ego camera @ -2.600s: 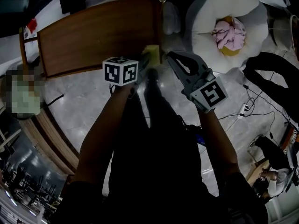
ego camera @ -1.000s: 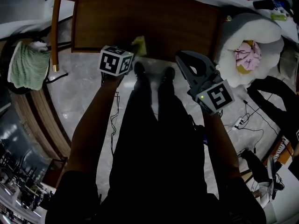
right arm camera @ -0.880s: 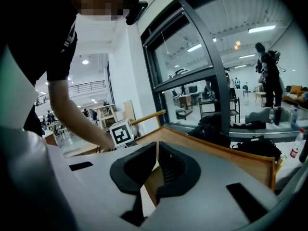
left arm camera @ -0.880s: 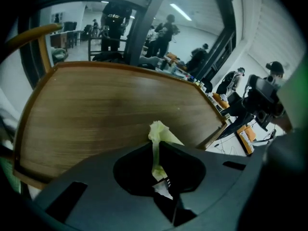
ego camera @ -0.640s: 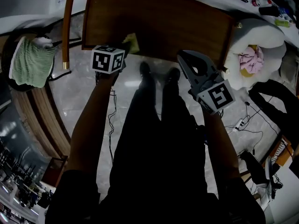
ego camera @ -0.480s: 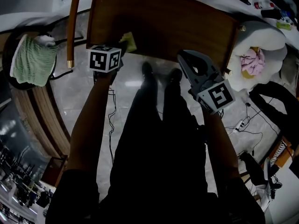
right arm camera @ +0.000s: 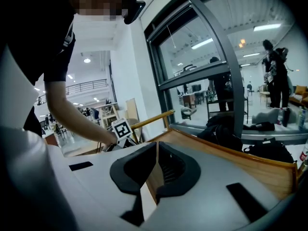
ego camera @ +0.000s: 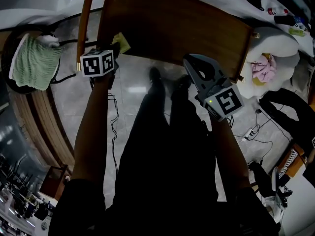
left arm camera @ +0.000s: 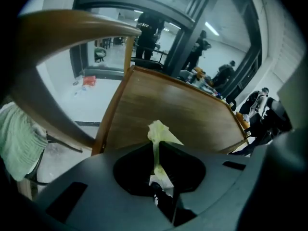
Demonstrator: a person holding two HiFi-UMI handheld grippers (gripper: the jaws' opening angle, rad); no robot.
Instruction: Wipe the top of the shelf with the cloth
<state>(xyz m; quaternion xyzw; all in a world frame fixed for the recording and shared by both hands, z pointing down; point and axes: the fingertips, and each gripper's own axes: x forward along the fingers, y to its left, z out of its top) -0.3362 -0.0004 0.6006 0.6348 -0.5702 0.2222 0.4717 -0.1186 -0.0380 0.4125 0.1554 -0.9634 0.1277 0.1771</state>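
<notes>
The brown wooden shelf top [ego camera: 182, 26] fills the upper middle of the head view. My left gripper [ego camera: 112, 53] is at the shelf's near left corner, shut on a yellow-green cloth [ego camera: 121, 42] that lies against the wood. In the left gripper view the cloth [left arm camera: 159, 131] sticks up from between the closed jaws of the left gripper [left arm camera: 155, 148], with the shelf top [left arm camera: 187, 114] beyond. My right gripper [ego camera: 190, 60] hangs by the shelf's front edge. It is shut with nothing in it, as the right gripper view shows [right arm camera: 156, 146] over the shelf top [right arm camera: 231, 160].
A curved wooden rail [ego camera: 84, 21] runs beside the shelf's left end, and a green towel [ego camera: 30, 60] hangs left of it. A white round cushion [ego camera: 275, 50] holding a pink bundle sits right of the shelf. Cables [ego camera: 261, 129] trail on the marble floor. People stand behind glass [left arm camera: 199, 47].
The left gripper has slid the cloth leftward along the shelf's front part to its left corner. The right gripper has kept its place near the front edge, still shut.
</notes>
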